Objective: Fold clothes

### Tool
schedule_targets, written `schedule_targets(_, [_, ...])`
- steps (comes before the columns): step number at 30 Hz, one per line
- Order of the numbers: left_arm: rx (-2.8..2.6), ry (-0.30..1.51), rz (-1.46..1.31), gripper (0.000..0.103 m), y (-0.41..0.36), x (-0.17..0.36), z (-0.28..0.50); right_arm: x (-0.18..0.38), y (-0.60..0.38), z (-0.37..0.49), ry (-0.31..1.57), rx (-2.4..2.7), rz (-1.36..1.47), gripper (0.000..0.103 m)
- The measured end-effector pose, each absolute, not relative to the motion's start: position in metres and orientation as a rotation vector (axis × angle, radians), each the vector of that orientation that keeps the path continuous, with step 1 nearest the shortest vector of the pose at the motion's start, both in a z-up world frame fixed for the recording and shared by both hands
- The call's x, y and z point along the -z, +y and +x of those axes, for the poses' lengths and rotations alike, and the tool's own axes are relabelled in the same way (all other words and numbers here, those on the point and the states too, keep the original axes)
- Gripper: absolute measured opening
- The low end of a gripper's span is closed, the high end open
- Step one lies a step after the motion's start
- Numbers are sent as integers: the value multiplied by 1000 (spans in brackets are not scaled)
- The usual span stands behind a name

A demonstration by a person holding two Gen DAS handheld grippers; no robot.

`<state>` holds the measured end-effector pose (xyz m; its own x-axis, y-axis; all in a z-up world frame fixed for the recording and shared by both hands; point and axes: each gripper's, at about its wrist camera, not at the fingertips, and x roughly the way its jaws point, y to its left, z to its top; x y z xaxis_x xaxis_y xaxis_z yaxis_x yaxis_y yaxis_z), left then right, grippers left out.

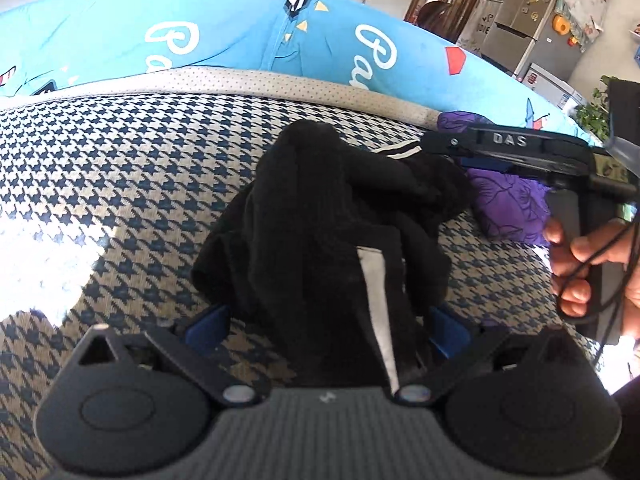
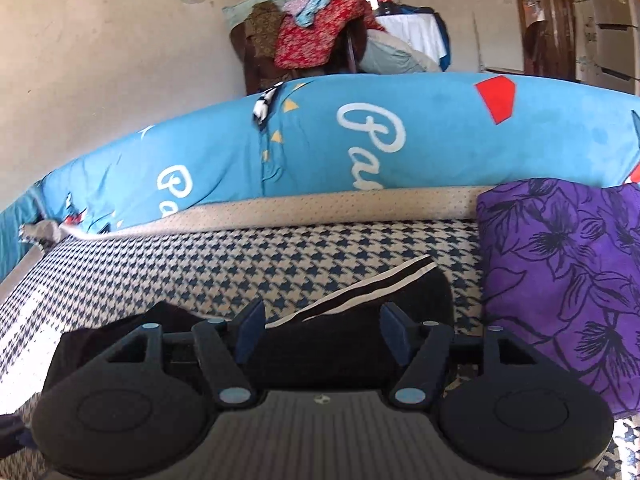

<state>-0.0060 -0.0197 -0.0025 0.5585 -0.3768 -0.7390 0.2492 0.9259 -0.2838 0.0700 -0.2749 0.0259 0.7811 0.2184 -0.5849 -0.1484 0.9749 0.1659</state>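
A crumpled black garment with white stripes (image 1: 332, 216) lies on the houndstooth cushion (image 1: 120, 184). My left gripper (image 1: 326, 328) stands wide open with the near end of the garment between its blue pads (image 1: 206, 326). My right gripper (image 2: 322, 330) is open too, its blue pads (image 2: 250, 330) on either side of the garment's striped edge (image 2: 352, 312). The right gripper also shows in the left wrist view (image 1: 508, 148), held by a hand at the garment's far right end.
A folded purple floral cloth (image 2: 568, 280) lies right of the garment, close to the right gripper. A blue printed bolster (image 2: 340, 144) runs along the back of the cushion. A chair piled with clothes (image 2: 320, 36) stands behind it. A fridge (image 1: 532, 28) is far right.
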Motion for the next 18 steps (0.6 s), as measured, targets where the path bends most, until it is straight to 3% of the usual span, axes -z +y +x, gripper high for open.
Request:
schedule_targets(8, [290,940,-216,103,-7,14,9,-20,-251,52,639,-437,-35,79])
schedule_targets(18, [258,939,-198,103,-9,19,16,5,-211,65,622,-469,-179,81])
